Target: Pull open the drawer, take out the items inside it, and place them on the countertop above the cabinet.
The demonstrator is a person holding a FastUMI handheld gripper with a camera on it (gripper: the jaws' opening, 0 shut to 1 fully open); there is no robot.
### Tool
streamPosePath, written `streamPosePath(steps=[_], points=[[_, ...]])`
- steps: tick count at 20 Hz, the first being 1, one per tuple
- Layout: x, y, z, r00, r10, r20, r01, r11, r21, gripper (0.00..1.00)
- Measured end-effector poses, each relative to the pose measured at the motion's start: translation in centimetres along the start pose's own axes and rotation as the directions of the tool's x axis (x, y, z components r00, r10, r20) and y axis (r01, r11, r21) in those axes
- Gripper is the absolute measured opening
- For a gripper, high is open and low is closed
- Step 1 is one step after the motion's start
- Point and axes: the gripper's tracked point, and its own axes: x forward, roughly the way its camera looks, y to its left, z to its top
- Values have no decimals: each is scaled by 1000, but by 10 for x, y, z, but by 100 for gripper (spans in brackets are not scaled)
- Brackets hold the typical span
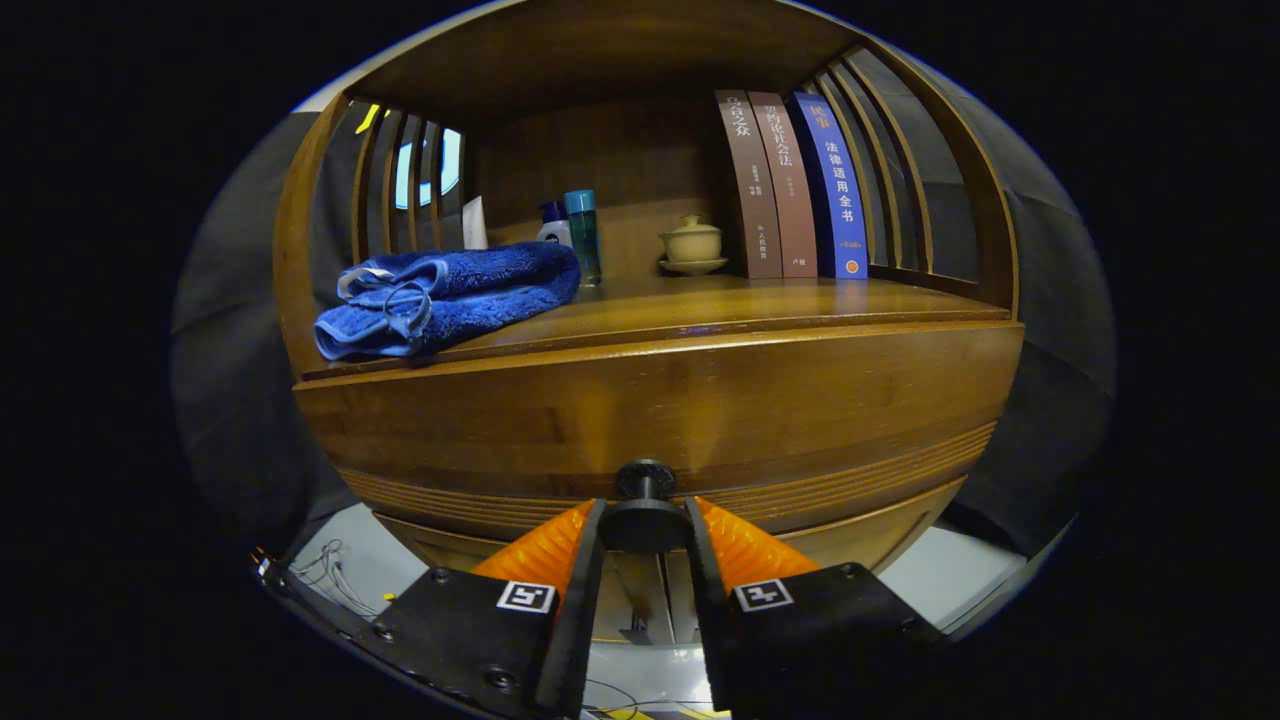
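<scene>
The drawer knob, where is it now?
In the gripper view the drawer knob sits between the two fingers, which press on its sides, at the drawer front below the countertop.

gripper (645,522): both fingers press the sides of the drawer's knob (645,510)
drawer (660,410): front just ahead of the fingers, under the countertop
countertop (720,305): wood, bare at the front right
towel (445,296): blue, folded, on the countertop's left, overhanging the edge
bottles (572,232): behind the towel
lidded cup (692,245): on a saucer, mid-back
books (795,185): three, upright, back right
</scene>
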Motion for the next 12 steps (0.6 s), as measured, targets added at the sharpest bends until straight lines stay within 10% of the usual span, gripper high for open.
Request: streamPosePath(steps=[4, 12], points=[[0, 0, -1, 1000, -5, -29, 4, 999, -37, 35], [-50, 1, -18, 997, -34, -66, 30, 998, -58, 35]])
